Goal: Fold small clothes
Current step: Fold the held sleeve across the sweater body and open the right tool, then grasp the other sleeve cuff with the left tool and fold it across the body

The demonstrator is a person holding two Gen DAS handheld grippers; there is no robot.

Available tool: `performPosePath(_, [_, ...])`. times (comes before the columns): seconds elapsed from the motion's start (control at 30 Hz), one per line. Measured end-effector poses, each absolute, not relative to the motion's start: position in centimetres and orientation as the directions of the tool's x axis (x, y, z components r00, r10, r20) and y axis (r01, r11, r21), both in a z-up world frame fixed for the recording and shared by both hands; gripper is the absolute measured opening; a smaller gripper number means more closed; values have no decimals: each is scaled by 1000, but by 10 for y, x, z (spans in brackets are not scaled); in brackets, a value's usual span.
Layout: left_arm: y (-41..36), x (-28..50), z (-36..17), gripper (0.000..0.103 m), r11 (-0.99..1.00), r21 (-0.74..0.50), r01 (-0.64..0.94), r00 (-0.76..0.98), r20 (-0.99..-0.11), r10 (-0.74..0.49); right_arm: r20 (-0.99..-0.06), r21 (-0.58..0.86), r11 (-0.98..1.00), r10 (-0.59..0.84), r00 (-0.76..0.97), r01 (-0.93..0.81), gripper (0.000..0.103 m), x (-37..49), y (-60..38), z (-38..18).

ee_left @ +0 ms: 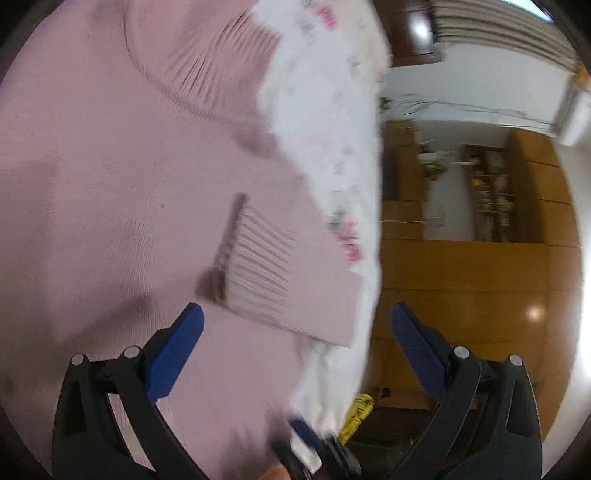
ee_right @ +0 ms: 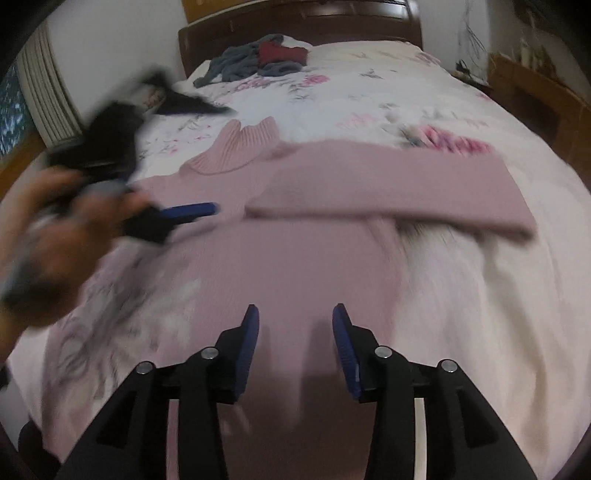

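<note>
A pink ribbed turtleneck sweater (ee_right: 280,258) lies flat on the bed, collar (ee_right: 240,147) toward the headboard. One sleeve (ee_right: 388,184) is folded across its chest. My right gripper (ee_right: 295,325) is open just above the sweater's lower body, with nothing between its fingers. A hand holds my left gripper (ee_right: 192,211) over the sweater's left shoulder, blurred by motion. The left wrist view shows my left gripper (ee_left: 297,317) open over the sweater (ee_left: 110,184) near a ribbed cuff (ee_left: 266,266), holding nothing. The right gripper's blue fingertip (ee_left: 303,430) shows at the bottom of that view.
The bed has a white floral cover (ee_right: 369,99) and a dark wooden headboard (ee_right: 295,18). A heap of grey and red clothes (ee_right: 266,59) lies near the headboard, and a black garment (ee_right: 184,101) at the left. Wooden floor and cabinets (ee_left: 461,258) are beside the bed.
</note>
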State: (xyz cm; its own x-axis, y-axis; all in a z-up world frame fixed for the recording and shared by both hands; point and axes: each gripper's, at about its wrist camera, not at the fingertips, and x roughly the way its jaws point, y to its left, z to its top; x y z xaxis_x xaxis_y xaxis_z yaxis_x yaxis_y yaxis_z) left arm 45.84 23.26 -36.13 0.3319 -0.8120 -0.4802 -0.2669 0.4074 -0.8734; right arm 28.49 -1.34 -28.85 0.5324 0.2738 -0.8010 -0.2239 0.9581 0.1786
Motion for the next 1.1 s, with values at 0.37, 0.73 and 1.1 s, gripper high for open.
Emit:
performPosePath(0.37, [197,493,-374,12,584,-756,-296,176,-644,-744,-773,326,931,361,521,-163,47,254,-43,-278])
performPosePath(0.73, [228,493,-279,6,608,-779,-152,289,-624,-726,-772,327,929,369,518,-175,48,240,-42,-267])
performPosePath(1.1, [363,472,-213,5,681,-715,-161,416,-675,-610,-774,324,927,375,510,-191,48,234,-29,-263])
